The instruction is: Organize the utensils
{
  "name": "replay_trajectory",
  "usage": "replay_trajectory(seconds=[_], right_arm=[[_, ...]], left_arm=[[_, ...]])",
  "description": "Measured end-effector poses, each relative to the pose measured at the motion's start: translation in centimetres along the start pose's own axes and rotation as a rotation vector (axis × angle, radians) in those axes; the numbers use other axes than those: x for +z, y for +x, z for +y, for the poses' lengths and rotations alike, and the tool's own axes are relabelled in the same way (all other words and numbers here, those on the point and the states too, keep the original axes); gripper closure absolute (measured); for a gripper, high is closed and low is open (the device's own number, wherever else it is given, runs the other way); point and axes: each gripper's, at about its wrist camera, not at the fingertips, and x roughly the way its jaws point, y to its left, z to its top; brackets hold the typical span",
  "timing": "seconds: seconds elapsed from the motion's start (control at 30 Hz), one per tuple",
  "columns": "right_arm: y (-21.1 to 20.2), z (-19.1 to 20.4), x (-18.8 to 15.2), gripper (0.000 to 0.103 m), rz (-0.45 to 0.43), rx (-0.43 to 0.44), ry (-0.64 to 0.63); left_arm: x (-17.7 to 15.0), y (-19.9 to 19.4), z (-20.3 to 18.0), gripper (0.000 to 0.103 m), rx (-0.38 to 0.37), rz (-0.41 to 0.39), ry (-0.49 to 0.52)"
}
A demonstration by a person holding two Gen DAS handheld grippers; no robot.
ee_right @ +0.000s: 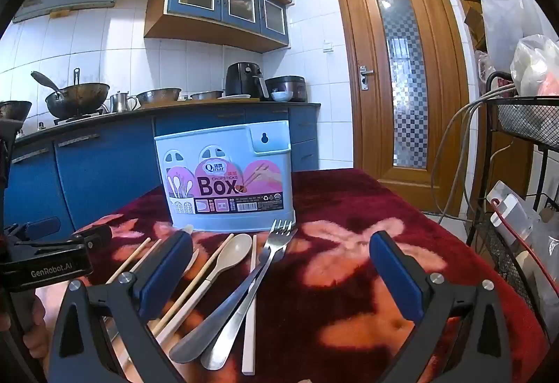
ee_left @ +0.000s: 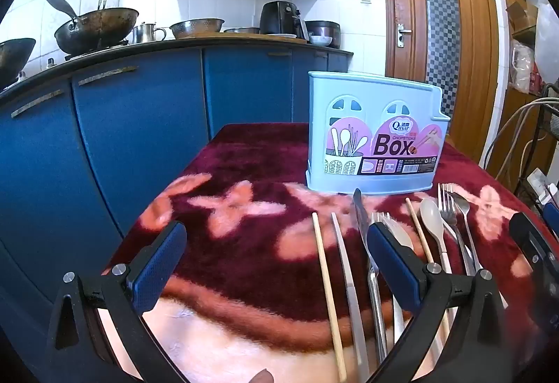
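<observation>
A light blue chopsticks box stands upright on the dark red patterned cloth. In front of it several utensils lie in a row: a wooden chopstick, a knife, a beige spoon, a steel fork and a white chopstick. My left gripper hovers open over the left end of the row, its right finger above the knife and a fork. My right gripper is open above the right end, holding nothing.
Blue kitchen cabinets with a wok on the counter lie beyond the table's far edge. A wooden door is behind. A black wire rack with cables and bags stands close on the right. A hand holds the left gripper.
</observation>
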Motion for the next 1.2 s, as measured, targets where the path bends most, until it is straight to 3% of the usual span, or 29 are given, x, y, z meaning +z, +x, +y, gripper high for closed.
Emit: replay_trajectory(seconds=[1.2], right_arm=[[0.10, -0.08, -0.05, 0.000, 0.011, 0.001, 0.006]], left_arm=[[0.01, 0.03, -0.09, 0.000, 0.005, 0.005, 0.009]])
